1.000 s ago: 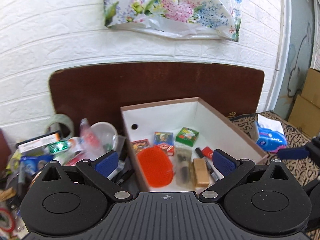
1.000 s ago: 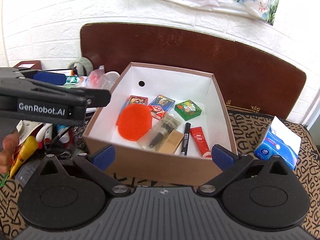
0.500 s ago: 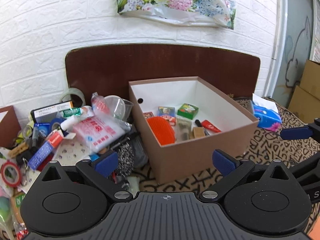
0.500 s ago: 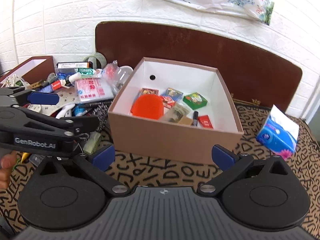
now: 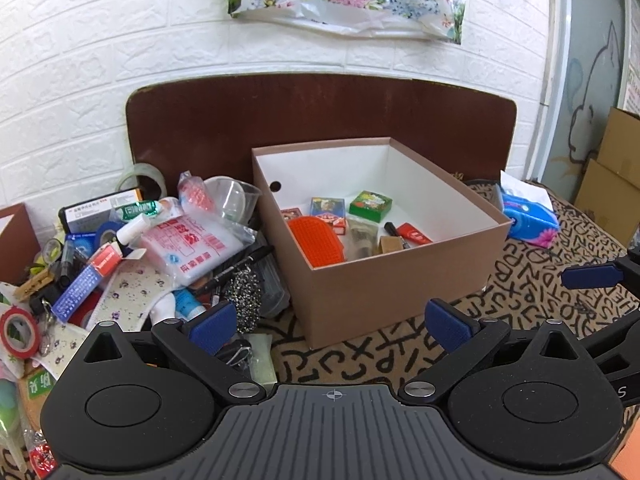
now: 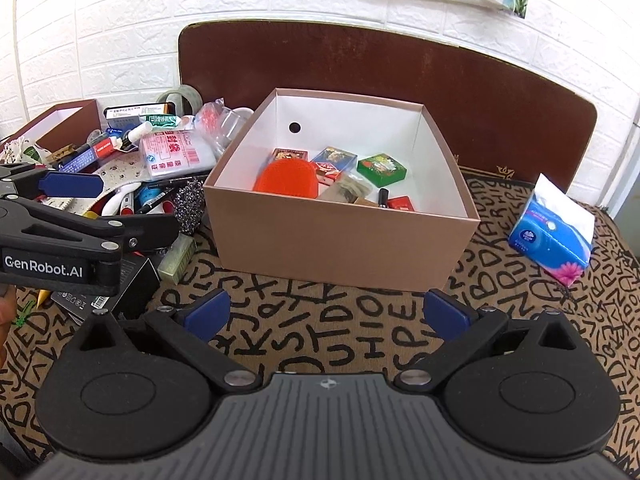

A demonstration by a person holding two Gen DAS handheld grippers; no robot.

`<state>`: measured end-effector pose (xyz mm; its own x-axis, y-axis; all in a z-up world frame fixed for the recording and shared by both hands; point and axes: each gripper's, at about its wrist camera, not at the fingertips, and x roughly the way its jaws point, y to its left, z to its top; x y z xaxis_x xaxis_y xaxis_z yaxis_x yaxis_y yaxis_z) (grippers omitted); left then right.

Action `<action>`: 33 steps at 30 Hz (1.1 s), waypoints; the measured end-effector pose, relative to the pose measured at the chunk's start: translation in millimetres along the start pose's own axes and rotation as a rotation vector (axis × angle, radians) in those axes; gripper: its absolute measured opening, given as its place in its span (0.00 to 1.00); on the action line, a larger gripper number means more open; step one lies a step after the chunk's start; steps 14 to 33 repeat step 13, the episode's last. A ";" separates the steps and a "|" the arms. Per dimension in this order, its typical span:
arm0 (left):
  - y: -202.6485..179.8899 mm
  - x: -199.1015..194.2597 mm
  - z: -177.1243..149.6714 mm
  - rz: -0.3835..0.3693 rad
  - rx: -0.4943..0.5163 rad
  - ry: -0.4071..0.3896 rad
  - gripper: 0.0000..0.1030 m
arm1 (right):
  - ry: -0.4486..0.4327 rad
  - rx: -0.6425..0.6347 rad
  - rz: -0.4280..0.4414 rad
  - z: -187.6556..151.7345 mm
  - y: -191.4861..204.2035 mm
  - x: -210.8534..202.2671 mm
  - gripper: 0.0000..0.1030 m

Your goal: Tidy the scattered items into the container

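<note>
Both tongs hang spread and empty before the brown box (image 6: 340, 236). The scattered pile (image 5: 160, 248) lies just beside the box's left wall, ahead-left of the left tongs (image 5: 332, 320), nearer than the right tongs (image 6: 326, 314).

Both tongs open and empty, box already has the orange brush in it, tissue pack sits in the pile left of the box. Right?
Not quite. The tissue pack lies alone on the right of the box, away from the pile; the right wrist view shows it. The rest holds: left tongs and right tongs are open and empty, and the orange brush is in the box.
</note>
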<state>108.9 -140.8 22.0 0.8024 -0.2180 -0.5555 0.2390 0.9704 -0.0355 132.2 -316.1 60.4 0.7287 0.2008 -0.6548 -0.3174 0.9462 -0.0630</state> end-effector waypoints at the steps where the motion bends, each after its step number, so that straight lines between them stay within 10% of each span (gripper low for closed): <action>1: 0.2 0.8 -0.2 0.000 -0.001 0.002 1.00 | 0.000 0.000 0.001 0.0 -0.2 0.3 0.99; 33: 0.4 3.1 -2.9 -0.018 -0.003 0.008 1.00 | 0.008 0.004 0.002 -0.5 -0.5 3.5 0.99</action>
